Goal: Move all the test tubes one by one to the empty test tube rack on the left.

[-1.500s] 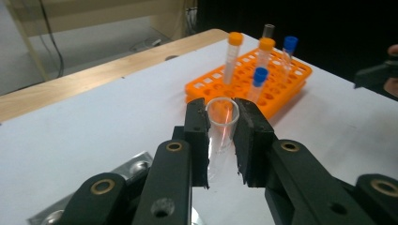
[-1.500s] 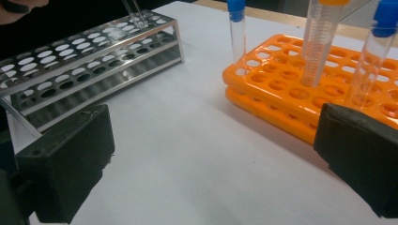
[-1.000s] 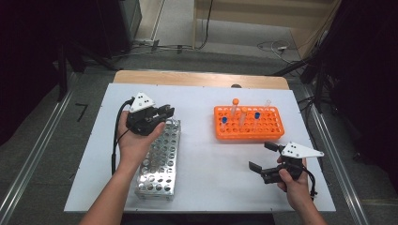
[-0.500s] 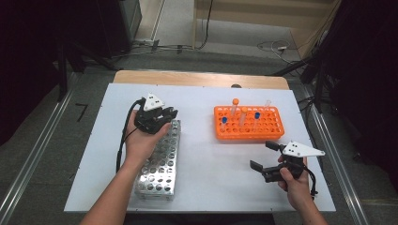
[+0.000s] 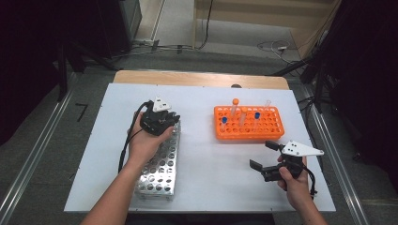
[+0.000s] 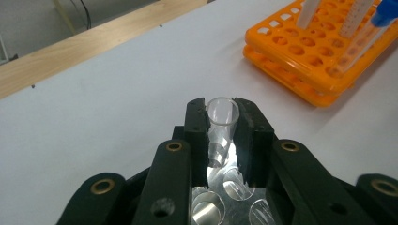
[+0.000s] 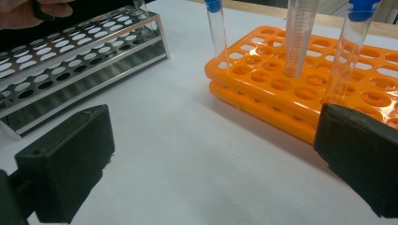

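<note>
My left gripper [image 5: 161, 120] [image 6: 220, 108] is shut on a clear, uncapped test tube [image 6: 219, 136], held upright over the far end of the metal tube rack [image 5: 158, 169] [image 6: 231, 188] [image 7: 70, 56]. The tube's lower end [image 7: 142, 16] reaches the rack's top plate; I cannot tell whether it sits in a hole. My right gripper [image 5: 261, 154] [image 7: 211, 154] stands open with nothing between its jaws, low over the table in front of the orange rack [image 5: 248, 125] [image 7: 300, 79].
The orange rack [image 6: 319, 61] holds several upright tubes, some with blue caps [image 5: 257, 115] [image 7: 213, 5], some with orange caps [image 5: 235, 101]. A wooden strip [image 5: 197, 78] runs along the table's far edge. White tabletop [image 5: 211, 164] lies between the two racks.
My left hand has come down and a little to the right, bringing the tube onto the far end of the metal rack. The right hand has kept still.
</note>
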Available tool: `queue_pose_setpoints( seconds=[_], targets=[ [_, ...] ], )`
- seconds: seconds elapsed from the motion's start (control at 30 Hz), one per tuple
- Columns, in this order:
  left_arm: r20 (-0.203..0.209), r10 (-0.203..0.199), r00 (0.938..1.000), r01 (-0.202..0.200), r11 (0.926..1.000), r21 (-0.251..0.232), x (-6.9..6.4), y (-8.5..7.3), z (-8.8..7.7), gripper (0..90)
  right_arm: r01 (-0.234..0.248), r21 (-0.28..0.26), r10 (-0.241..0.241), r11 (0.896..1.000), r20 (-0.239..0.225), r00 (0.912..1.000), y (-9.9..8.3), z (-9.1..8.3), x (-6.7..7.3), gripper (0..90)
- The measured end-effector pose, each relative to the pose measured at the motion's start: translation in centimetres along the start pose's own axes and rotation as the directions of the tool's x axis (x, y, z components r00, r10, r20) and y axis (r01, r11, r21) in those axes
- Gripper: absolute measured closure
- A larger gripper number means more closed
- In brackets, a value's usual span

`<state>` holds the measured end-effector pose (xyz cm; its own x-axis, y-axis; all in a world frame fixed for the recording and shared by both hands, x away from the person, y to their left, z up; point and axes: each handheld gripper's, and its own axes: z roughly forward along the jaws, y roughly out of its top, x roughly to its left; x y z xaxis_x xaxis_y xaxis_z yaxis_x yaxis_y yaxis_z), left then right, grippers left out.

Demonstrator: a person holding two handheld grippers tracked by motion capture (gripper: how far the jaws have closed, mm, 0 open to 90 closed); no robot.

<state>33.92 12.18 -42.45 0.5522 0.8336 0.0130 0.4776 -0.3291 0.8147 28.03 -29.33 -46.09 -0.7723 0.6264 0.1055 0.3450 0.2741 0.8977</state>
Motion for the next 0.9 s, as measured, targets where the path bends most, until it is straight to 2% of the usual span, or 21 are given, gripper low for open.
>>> queue_pose_setpoints(
  seconds=[0.17,0.3,0.4,0.57,0.67,0.73,0.9],
  targets=[
    [-0.005,-0.020,0.9998,0.020,0.9998,-0.001,0.3,-0.4,0.2,76.6,-0.003,0.001,0.003,1.000,0.003,1.0000,0.0,0.0,-0.1,0.0],
    [0.018,-0.068,0.9975,0.069,0.9970,-0.035,0.6,-0.7,-0.1,72.9,-0.006,0.000,0.006,1.000,0.001,1.0000,0.0,0.1,-0.1,0.0],
    [0.023,-0.097,0.9950,0.098,0.9924,-0.074,0.7,-0.7,-0.6,56.9,-0.010,0.001,0.010,1.000,0.005,0.9999,0.0,0.1,-0.2,0.0],
    [0.079,-0.132,0.9881,0.143,0.9790,-0.146,0.6,-1.2,-1.9,32.7,-0.012,-0.003,0.012,1.000,0.013,0.9998,0.1,0.1,-0.4,0.0],
    [0.097,-0.136,0.9860,0.152,0.9716,-0.182,0.4,-1.9,-2.8,23.7,-0.010,-0.005,0.011,1.000,0.026,0.9996,0.2,0.1,-0.6,0.0],
    [0.112,-0.146,0.9829,0.166,0.9659,-0.199,0.4,-2.4,-3.4,13.9,-0.014,-0.008,0.015,1.000,0.030,0.9994,0.3,0.1,-0.7,0.0],
    [0.151,-0.149,0.9773,0.182,0.9534,-0.241,0.0,-3.6,-4.9,2.7,-0.020,-0.018,0.021,1.000,0.056,0.9982,0.6,-0.1,-1.2,0.0]
  ],
)
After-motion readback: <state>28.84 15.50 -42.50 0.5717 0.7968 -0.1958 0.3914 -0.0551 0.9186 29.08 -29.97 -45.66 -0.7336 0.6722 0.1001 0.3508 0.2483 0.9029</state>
